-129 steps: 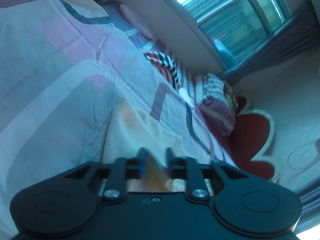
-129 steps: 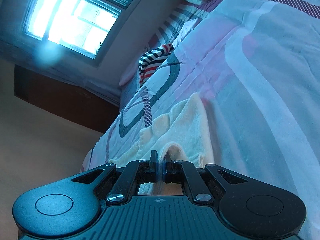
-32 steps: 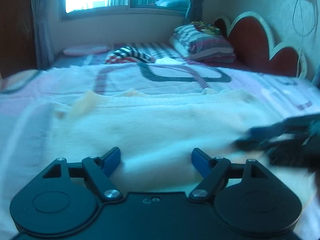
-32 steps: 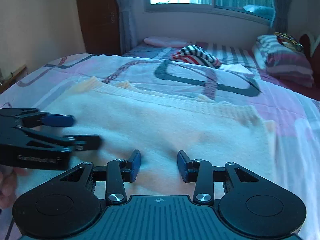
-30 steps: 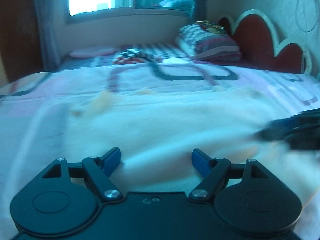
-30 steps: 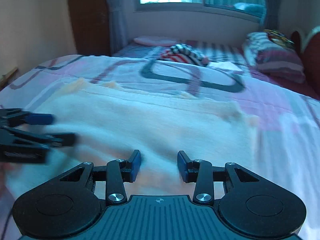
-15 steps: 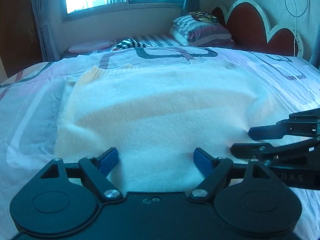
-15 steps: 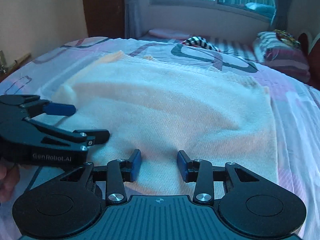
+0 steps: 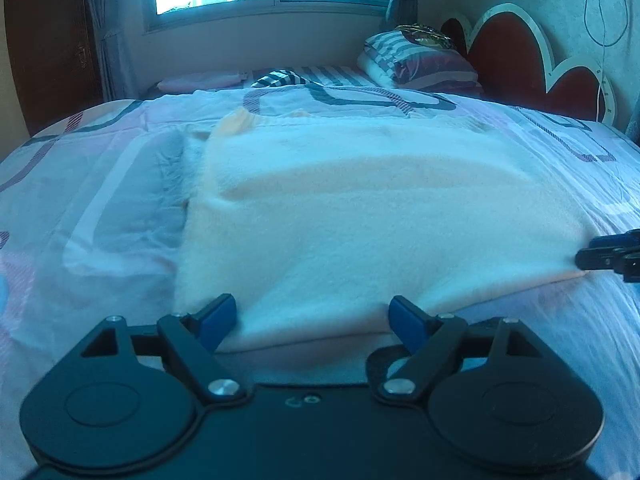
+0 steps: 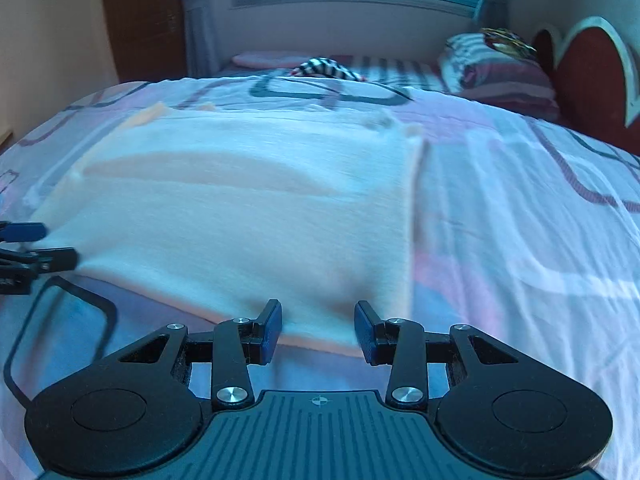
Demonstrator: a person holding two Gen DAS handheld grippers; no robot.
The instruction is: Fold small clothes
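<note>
The cream knitted garment (image 9: 360, 216) is lying crosswise on the patterned bed (image 9: 100, 208), near hem directly ahead of both released tongs, left tongs (image 9: 312, 318) and right tongs (image 10: 318, 330), each facing its own end.

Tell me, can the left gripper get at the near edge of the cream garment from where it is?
Probably yes. The left gripper is open, the cream garment lies flat just ahead of its jaws, and nothing sits between them.
</note>
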